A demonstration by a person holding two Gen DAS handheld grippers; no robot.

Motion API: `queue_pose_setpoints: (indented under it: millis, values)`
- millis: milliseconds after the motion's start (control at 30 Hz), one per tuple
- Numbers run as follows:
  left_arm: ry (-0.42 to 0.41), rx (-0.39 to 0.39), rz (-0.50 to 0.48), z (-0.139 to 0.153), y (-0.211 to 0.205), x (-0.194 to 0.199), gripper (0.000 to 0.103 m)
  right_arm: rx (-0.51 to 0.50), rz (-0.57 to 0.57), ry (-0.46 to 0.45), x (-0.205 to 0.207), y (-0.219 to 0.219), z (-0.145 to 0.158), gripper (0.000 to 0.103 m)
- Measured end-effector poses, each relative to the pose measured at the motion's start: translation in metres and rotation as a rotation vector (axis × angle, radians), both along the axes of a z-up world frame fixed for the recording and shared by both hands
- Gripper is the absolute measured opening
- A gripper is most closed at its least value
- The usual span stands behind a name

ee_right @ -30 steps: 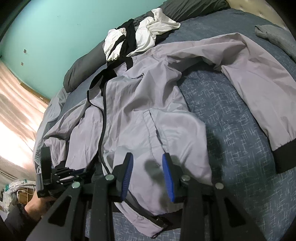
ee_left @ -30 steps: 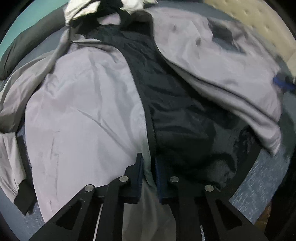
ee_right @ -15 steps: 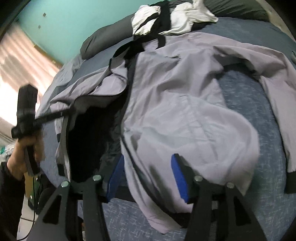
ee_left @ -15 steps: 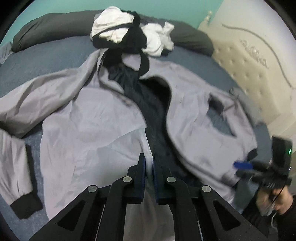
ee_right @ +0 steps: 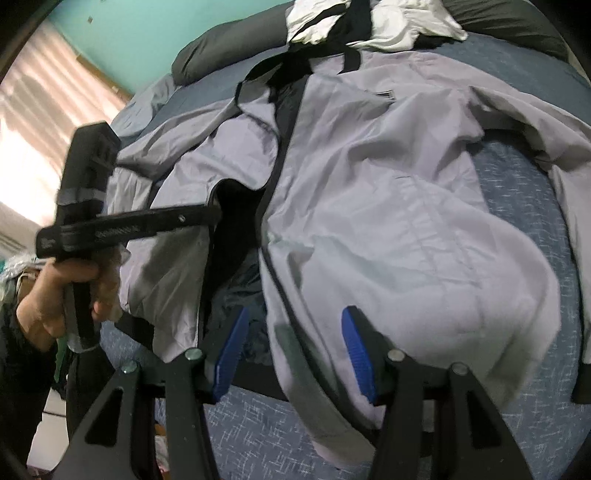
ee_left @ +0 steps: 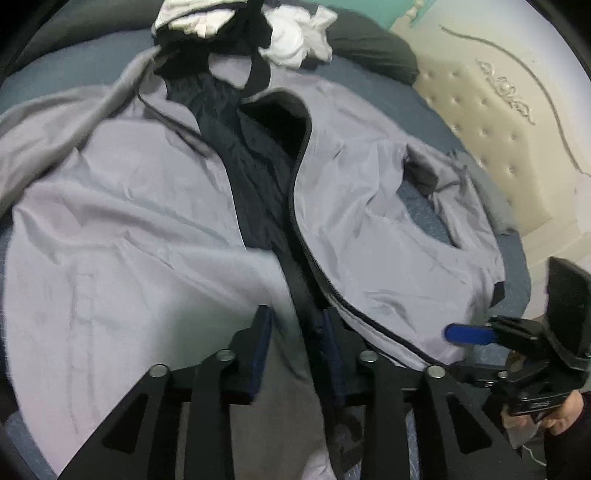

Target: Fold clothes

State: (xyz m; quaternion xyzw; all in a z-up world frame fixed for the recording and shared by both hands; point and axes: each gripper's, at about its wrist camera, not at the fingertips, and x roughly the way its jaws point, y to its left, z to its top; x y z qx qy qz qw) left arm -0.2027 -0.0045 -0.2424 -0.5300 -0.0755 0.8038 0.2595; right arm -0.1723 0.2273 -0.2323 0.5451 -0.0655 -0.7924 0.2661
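The jacket lies unzipped along the bed, hem at the near edge — both grippers spread and empty, left gripper over the zip gap, right gripper straddling its panel's hem.

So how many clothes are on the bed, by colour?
Grey jacket: 1
Black and white bundle, pieces too tangled to count apart: 1
Small grey garment by the headboard: 1
Total: 3
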Motion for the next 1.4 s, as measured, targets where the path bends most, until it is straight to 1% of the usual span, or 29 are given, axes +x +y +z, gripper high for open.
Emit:
queue_pose_setpoints:
  millis: [33,67,100,200,233,267,333,433,500,533,667,800,900,967,1033,1067,1133,1167,1200,1233,1300,1367,1400]
  values:
    - [0.016,0.01,0.007,0.007,-0.006,0.002,0.042,0.002,0.007,-0.003,-0.001,-0.003,-0.002,0.054]
    - [0.031,0.02,0.014,0.015,-0.012,0.003,0.052,0.008,0.011,-0.008,-0.002,-0.005,-0.004,0.054]
    - [0.042,0.035,0.024,0.023,-0.02,0.004,0.058,0.014,0.015,-0.013,-0.003,-0.008,-0.007,0.054]
    - [0.069,0.058,0.057,0.044,-0.045,0.009,0.059,0.031,0.034,-0.028,-0.005,-0.015,-0.014,0.054]
    - [0.075,0.051,0.067,0.047,-0.054,0.011,0.059,0.043,0.048,-0.029,-0.004,-0.018,-0.016,0.051]
    - [0.08,0.044,0.078,0.05,-0.063,0.012,0.059,0.056,0.061,-0.028,-0.004,-0.02,-0.017,0.046]
    - [0.083,0.032,0.101,0.052,-0.077,0.014,0.059,0.092,0.082,-0.031,-0.003,-0.025,-0.021,0.022]
    - [0.073,0.028,0.156,0.049,-0.106,0.017,0.059,0.128,0.077,-0.042,-0.004,-0.026,-0.027,0.005]
    - [0.068,0.031,0.187,0.047,-0.123,0.02,0.059,0.134,0.066,-0.044,-0.004,-0.026,-0.029,0.004]
    - [0.068,0.033,0.201,0.046,-0.13,0.021,0.059,0.12,0.06,-0.038,-0.004,-0.026,-0.026,0.004]
    - [0.078,0.04,0.22,0.043,-0.146,0.027,0.059,0.011,0.024,-0.016,-0.012,-0.029,-0.004,0.004]
    - [0.084,0.063,0.228,0.042,-0.149,0.028,0.059,-0.029,-0.016,0.021,-0.036,-0.043,0.017,0.004]
    - [0.089,0.084,0.229,0.042,-0.15,0.028,0.059,-0.063,-0.059,0.019,-0.057,-0.055,0.022,0.004]
    - [0.09,0.103,0.232,0.041,-0.151,0.028,0.059,-0.057,-0.05,0.01,-0.066,-0.071,0.017,0.004]
    - [0.088,0.111,0.243,0.04,-0.154,0.027,0.059,-0.034,-0.028,-0.016,-0.071,-0.088,0.006,0.004]
    - [0.087,0.116,0.249,0.039,-0.155,0.026,0.059,-0.029,-0.02,-0.038,-0.072,-0.094,-0.002,0.004]
    - [0.084,0.124,0.26,0.038,-0.158,0.025,0.059,-0.065,-0.001,-0.1,-0.071,-0.101,-0.017,0.004]
    - [0.083,0.128,0.266,0.037,-0.16,0.024,0.059,-0.079,0.012,-0.122,-0.069,-0.104,-0.022,0.005]
    - [0.082,0.132,0.271,0.037,-0.161,0.023,0.059,-0.08,0.027,-0.13,-0.065,-0.106,-0.024,0.007]
    - [0.08,0.136,0.276,0.036,-0.162,0.022,0.059,-0.081,0.041,-0.138,-0.062,-0.108,-0.026,0.008]
    - [0.076,0.138,0.278,0.034,-0.161,0.022,0.059,-0.089,0.06,-0.126,-0.056,-0.105,-0.018,0.009]
    - [0.073,0.138,0.274,0.033,-0.159,0.022,0.059,-0.117,0.05,-0.088,-0.052,-0.089,0.0,0.023]
    - [0.071,0.138,0.27,0.033,-0.157,0.023,0.059,-0.142,0.042,-0.063,-0.049,-0.077,0.012,0.032]
